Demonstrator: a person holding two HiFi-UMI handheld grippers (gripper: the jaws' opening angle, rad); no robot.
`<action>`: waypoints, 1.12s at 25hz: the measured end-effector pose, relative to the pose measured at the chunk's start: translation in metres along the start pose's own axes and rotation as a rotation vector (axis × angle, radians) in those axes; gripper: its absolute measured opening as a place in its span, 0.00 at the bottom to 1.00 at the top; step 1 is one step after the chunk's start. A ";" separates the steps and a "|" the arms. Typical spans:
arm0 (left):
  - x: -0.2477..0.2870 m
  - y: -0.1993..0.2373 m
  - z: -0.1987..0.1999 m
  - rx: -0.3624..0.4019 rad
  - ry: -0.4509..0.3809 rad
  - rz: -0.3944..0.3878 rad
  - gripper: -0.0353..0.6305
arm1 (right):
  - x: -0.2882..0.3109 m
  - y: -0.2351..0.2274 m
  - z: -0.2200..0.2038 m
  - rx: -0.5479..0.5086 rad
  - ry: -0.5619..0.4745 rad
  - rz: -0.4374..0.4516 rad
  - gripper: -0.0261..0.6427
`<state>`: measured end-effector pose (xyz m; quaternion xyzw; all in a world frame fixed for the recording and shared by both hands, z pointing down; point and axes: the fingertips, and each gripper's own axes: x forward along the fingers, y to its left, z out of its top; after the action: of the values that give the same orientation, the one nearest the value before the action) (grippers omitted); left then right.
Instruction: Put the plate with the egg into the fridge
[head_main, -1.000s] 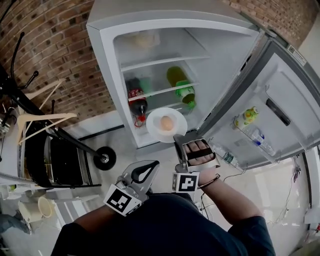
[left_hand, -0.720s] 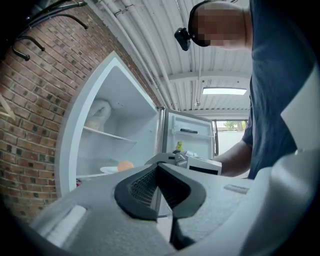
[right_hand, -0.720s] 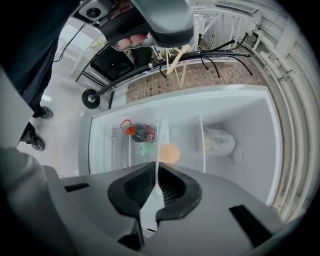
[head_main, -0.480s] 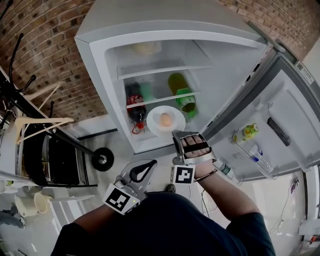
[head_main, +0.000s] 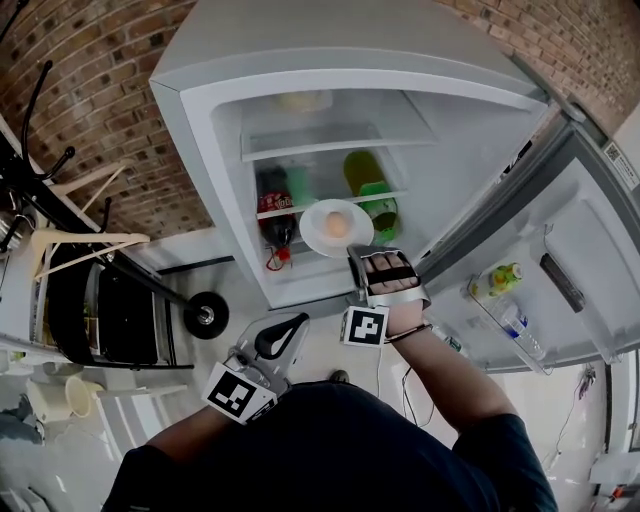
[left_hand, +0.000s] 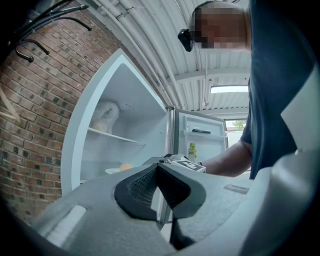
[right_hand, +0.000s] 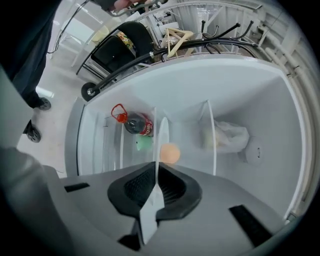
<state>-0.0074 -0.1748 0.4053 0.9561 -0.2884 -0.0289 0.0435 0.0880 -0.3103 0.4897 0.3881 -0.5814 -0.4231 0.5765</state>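
Observation:
A white plate (head_main: 336, 227) with a brown egg (head_main: 337, 226) on it hangs at the mouth of the open fridge (head_main: 330, 70), level with its lower shelf. My right gripper (head_main: 356, 256) is shut on the plate's near rim. In the right gripper view the plate (right_hand: 161, 145) shows edge-on between the jaws, with the egg (right_hand: 170, 153) beyond it. My left gripper (head_main: 288, 332) is held low by my body, away from the fridge. Its jaws (left_hand: 159, 172) are shut with nothing between them.
A cola bottle (head_main: 273, 203) and a green bottle (head_main: 366, 186) stand on the fridge shelves, and a pale bag (right_hand: 226, 137) lies on the top one. The open door (head_main: 560, 250) at the right carries bottles (head_main: 497, 277). A black rack (head_main: 110, 300) stands left, against a brick wall (head_main: 90, 90).
My right gripper has carried the plate with the egg up and forward, from in front of the fridge to its opening. The left gripper has hardly moved.

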 end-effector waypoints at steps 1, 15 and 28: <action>0.000 0.002 0.000 0.000 0.003 0.004 0.06 | 0.006 0.000 -0.001 -0.002 0.003 0.001 0.07; -0.008 0.007 0.002 0.022 -0.004 0.050 0.06 | 0.068 -0.001 0.003 -0.054 0.012 0.011 0.07; -0.022 0.020 -0.007 0.010 0.022 0.104 0.06 | 0.116 0.003 0.006 -0.086 0.024 0.086 0.07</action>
<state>-0.0356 -0.1786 0.4149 0.9403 -0.3373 -0.0145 0.0431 0.0781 -0.4176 0.5319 0.3425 -0.5719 -0.4181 0.6171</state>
